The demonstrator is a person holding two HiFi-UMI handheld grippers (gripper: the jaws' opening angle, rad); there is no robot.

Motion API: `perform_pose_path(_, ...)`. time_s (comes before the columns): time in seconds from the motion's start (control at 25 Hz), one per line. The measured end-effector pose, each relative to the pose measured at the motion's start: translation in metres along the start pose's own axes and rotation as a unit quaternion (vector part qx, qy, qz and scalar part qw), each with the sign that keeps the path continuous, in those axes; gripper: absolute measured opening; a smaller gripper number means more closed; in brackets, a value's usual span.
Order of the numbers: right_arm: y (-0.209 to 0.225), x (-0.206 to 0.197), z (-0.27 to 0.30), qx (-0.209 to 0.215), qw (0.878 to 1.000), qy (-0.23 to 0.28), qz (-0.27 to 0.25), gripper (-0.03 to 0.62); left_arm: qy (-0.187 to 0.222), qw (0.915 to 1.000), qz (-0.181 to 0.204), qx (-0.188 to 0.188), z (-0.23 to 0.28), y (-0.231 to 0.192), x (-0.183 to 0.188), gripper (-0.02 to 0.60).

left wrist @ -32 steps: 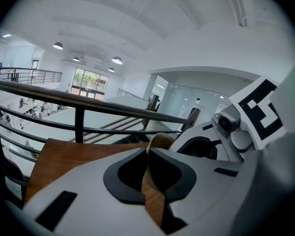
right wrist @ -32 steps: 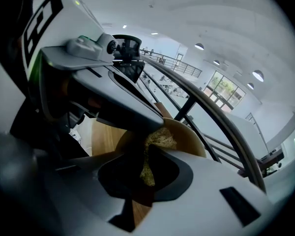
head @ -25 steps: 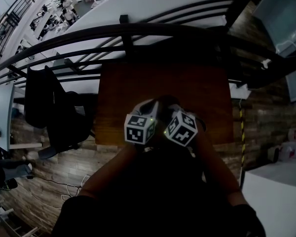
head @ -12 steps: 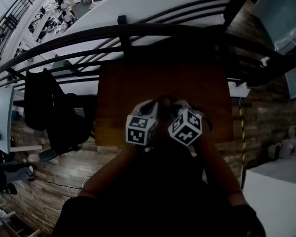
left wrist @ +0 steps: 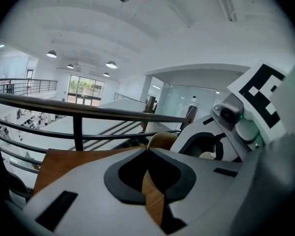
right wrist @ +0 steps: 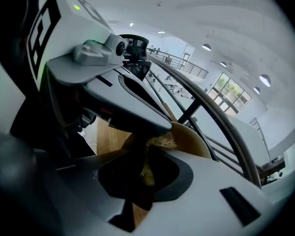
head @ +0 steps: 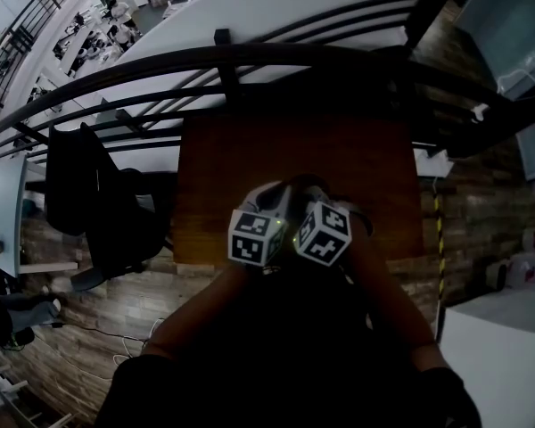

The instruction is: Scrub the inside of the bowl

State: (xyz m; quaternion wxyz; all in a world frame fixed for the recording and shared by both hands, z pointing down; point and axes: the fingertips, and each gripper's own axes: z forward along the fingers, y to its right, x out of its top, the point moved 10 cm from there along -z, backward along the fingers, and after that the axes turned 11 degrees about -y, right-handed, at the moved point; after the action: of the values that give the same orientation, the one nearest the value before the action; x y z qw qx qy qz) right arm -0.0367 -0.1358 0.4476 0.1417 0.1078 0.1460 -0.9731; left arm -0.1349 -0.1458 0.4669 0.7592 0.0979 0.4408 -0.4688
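Note:
A tan wooden bowl (right wrist: 192, 137) stands near the front edge of the table; in the head view both grippers cover it. My left gripper (left wrist: 148, 152) is shut on the bowl's thin rim (left wrist: 161, 139), and the wall shows as a wooden strip between the jaws. My right gripper (right wrist: 146, 154) is shut on a yellowish scrub pad (right wrist: 160, 141) that lies against the inside of the bowl. In the head view the left gripper (head: 269, 196) and the right gripper (head: 314, 194) sit side by side, almost touching.
The brown wooden table (head: 294, 150) stands against a black railing (head: 250, 56), with a drop to a lower floor behind it. A dark chair with a jacket (head: 98, 203) is at the left. A white cabinet (head: 499, 346) is at the lower right.
The right gripper swung a little to the right and has come back left toward the left gripper. The left gripper has barely moved.

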Motion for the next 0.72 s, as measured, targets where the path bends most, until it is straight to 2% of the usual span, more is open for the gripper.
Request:
perform_pose_path(0.32, 0.003, -0.010, -0.010, 0.115, 0.991, 0.066, 0.036, 0.043, -0.001, 1.0000, 0.006, 0.004, -0.002, -0.009, -0.002, 0.008)
perform_pose_path(0.56, 0.001, -0.021, -0.037, 0.162, 0.979, 0.112, 0.051, 0.043, 0.006, 0.9999, -0.011, 0.007, -0.005, -0.022, 0.000, 0.008)
perform_pose_path(0.72, 0.005, -0.035, -0.057, 0.166, 0.970, 0.162, 0.079, 0.043, 0.002, 0.9983, -0.057, -0.014, -0.004, -0.034, -0.001, 0.008)
